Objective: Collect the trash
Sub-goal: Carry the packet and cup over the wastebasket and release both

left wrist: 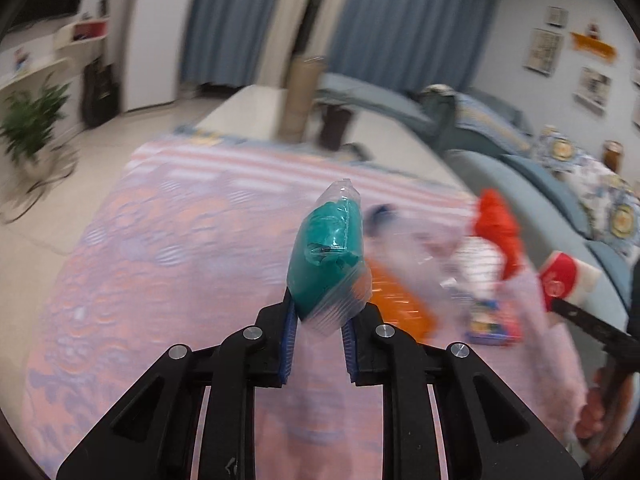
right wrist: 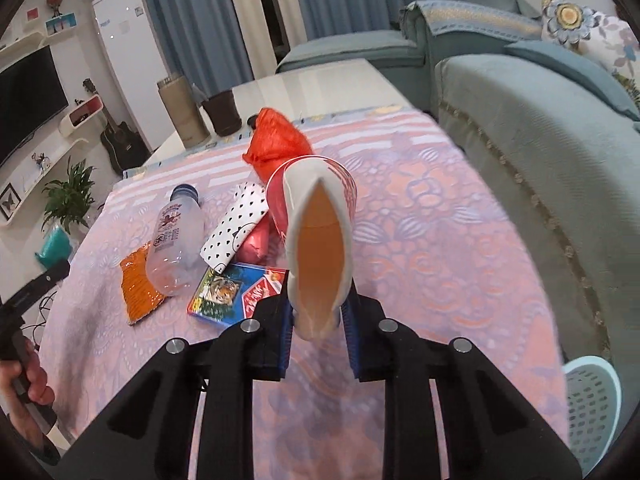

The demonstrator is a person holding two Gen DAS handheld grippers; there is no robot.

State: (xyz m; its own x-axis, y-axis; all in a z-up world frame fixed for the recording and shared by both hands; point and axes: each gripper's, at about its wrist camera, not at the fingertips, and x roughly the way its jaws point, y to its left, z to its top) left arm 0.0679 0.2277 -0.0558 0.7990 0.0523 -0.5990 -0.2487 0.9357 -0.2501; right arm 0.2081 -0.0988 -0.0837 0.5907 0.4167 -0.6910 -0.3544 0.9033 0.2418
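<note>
A living room with blue curtains [right wrist: 192, 12], a grey-blue sofa [right wrist: 520, 128] and a dark screen on the wall surrounds a table [right wrist: 440, 240] spread with a pink and lilac patterned cloth.

In the left wrist view, the left gripper [left wrist: 320, 320] has its jaws drawn narrow on a clear plastic bag of teal stuff [left wrist: 326, 256]. The bag stands up out of the jaws, pinched at its lower end and clear of the cloth. To the right of these jaws, blurred, lie an orange packet [left wrist: 400, 300] and an orange-red crumpled bag [left wrist: 498, 226]. Further right, the other gripper's black finger shows with a red and white cup on it.

In the right wrist view, the right gripper [right wrist: 318, 316] has its jaws closed tight on a paper cup [right wrist: 316, 240], red outside and pale orange inside. The cup is squashed flat at the rim where the pads press it, and its mouth faces the camera. Beyond and left of these jaws the rest of the trash lies on the cloth: a clear plastic bottle [right wrist: 176, 240] on its side with its base over the orange packet, a white wrapper with black dots [right wrist: 236, 228], a pink roll just beside it and a box with a tiger picture [right wrist: 236, 292] nearest the jaws. A pale blue perforated basket [right wrist: 592, 408] sits low to the right of the jaws, beside the table. At the left edge a hand [right wrist: 28, 376] grips the other tool's handle.
</note>
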